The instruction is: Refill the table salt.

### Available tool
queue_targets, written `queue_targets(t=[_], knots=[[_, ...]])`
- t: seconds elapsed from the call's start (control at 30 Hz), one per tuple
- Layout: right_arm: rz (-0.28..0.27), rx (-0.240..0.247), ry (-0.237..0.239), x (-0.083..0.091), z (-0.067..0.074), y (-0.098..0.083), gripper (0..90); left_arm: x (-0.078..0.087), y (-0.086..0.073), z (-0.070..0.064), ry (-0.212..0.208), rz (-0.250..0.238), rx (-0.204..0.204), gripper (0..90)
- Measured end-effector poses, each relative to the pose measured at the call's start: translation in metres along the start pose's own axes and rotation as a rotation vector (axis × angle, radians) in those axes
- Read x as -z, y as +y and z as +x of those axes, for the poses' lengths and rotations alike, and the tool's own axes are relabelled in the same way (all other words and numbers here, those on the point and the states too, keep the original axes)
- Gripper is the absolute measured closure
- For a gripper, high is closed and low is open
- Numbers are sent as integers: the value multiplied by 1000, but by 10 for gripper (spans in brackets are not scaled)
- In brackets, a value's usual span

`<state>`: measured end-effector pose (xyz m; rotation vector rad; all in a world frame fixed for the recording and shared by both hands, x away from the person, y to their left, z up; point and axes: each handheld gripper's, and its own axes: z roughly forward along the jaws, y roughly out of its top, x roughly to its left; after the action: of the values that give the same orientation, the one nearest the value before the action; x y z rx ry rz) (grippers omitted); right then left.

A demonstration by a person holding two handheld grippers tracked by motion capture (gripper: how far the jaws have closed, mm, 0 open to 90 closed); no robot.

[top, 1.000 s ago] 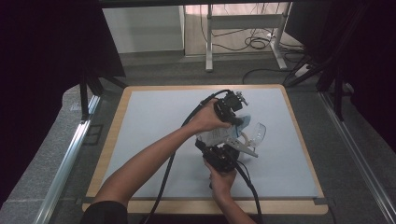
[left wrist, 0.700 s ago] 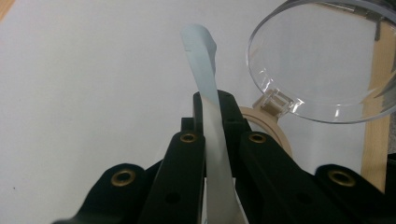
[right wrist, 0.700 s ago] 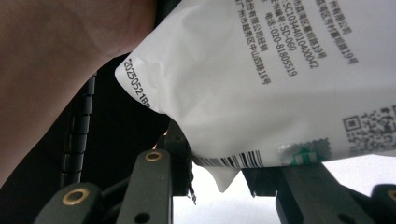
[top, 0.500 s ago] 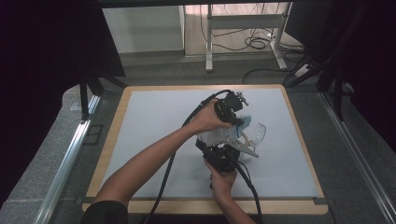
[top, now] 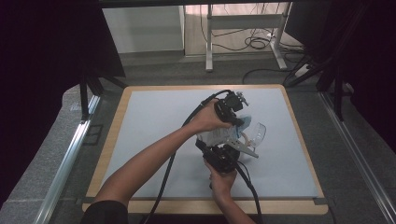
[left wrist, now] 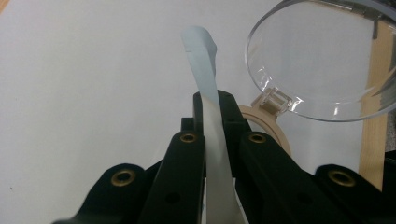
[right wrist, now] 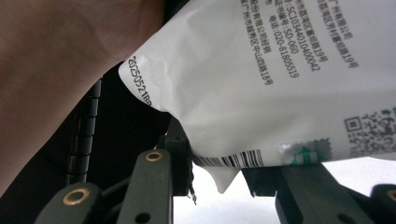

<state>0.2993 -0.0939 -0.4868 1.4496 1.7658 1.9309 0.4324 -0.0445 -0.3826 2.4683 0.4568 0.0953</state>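
Observation:
A white printed packet (top: pixel 213 136) hangs between the two grippers above the middle of the table. My right gripper (top: pixel 220 150), held from below, is shut on the packet's (right wrist: pixel 261 93) lower edge near the barcode; its jaws (right wrist: pixel 224 179) stand on either side of that edge. My left gripper (top: pixel 235 117) comes in from above and is shut on a pale blue strip (left wrist: pixel 201 60) that rises between its jaws (left wrist: pixel 217 109). The strip (top: pixel 245 120) is seen beside the packet's top. A forearm fills the left of the right gripper view.
A clear round lid (left wrist: pixel 322 56) with a beige ring (left wrist: pixel 268 125) lies just right of the grippers, also seen as the lid (top: pixel 257 132) on the pale grey mat (top: pixel 154 121). The wooden table border (top: pixel 116 126) frames the mat. Black cables trail from both grippers.

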Motion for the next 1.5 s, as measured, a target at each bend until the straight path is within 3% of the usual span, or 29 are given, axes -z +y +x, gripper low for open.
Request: queue_targets(t=[1.5], knots=[[-12, -8, 6, 2, -3, 4, 672, -3, 5, 0, 6, 14, -12, 896]])
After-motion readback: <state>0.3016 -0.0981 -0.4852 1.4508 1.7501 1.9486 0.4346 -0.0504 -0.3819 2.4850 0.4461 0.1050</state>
